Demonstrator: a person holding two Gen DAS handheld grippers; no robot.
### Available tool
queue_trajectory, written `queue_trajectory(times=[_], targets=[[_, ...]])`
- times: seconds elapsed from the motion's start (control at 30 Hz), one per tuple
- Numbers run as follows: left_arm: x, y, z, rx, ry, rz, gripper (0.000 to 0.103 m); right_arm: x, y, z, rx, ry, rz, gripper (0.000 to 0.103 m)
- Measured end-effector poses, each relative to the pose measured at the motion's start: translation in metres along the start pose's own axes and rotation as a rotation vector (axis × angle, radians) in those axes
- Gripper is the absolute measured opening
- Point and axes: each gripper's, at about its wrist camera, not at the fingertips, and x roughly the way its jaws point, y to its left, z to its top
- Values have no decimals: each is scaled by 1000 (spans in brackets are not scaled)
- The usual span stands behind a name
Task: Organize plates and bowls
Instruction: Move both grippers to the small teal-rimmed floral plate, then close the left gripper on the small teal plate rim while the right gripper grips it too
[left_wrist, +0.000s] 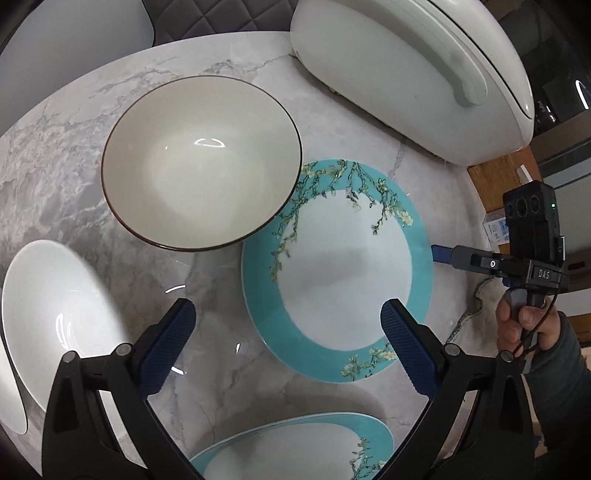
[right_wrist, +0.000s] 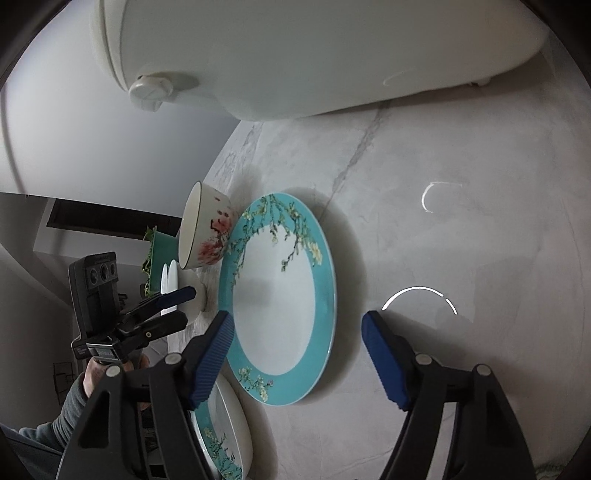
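A teal-rimmed plate with blossom branches (left_wrist: 343, 273) lies flat on the marble table, also in the right wrist view (right_wrist: 277, 299). A cream bowl with a dark rim (left_wrist: 201, 162) stands beside it, its edge over the plate's rim; its flowered outside shows in the right wrist view (right_wrist: 210, 232). A plain white bowl (left_wrist: 55, 317) sits at the left. A second teal dish (left_wrist: 295, 450) lies near me, also in the right wrist view (right_wrist: 221, 435). My left gripper (left_wrist: 288, 347) is open and empty above the plate's near edge. My right gripper (right_wrist: 297, 354) is open and empty at the plate's edge; it also shows from the side (left_wrist: 443, 254).
A large white appliance with a handle (left_wrist: 413, 74) stands at the table's far right, close behind the plate. The round marble table (left_wrist: 55, 155) ends at the left and far side. A green plant pot (right_wrist: 155, 254) stands beyond the bowls.
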Motion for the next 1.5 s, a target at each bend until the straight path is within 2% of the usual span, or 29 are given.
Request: queue_trajectory(times=[0.33,0.4,0.5,0.53,0.57,0.63,0.73,0.93,1.0,1.17,1.33,1.5], targets=[[15,-4,2,9,21,-6,101,-9,-6,4,-8,9,8,73],[17,-8,2,21,22,-10,97,-12,-9,4,-9,9,15,72],[18,-12,2,39,19,-5,80,-9,-7,6,-19,27,17,71],[18,-12,3,37,24,-16,60,-7,-6,7,-24,40,16,67],[21,-10,3,22,40,-42,45,-4,-4,8,-27,52,13,64],[26,-8,0,8,59,-51,44,1,-3,9,-32,77,11,55],[27,-6,0,-2,51,-63,44,5,-4,12,-24,90,22,52],[13,5,1,-46,13,-25,47,8,-2,15,-30,109,21,51],[9,7,-1,-55,2,-17,52,8,-2,15,-28,111,24,51],[21,11,-4,-59,49,-23,58,10,-1,17,-31,117,30,51],[29,16,-5,-77,58,-76,58,11,-1,17,-46,136,41,51],[35,14,-2,-49,78,-76,52,15,-2,18,-43,159,57,48]])
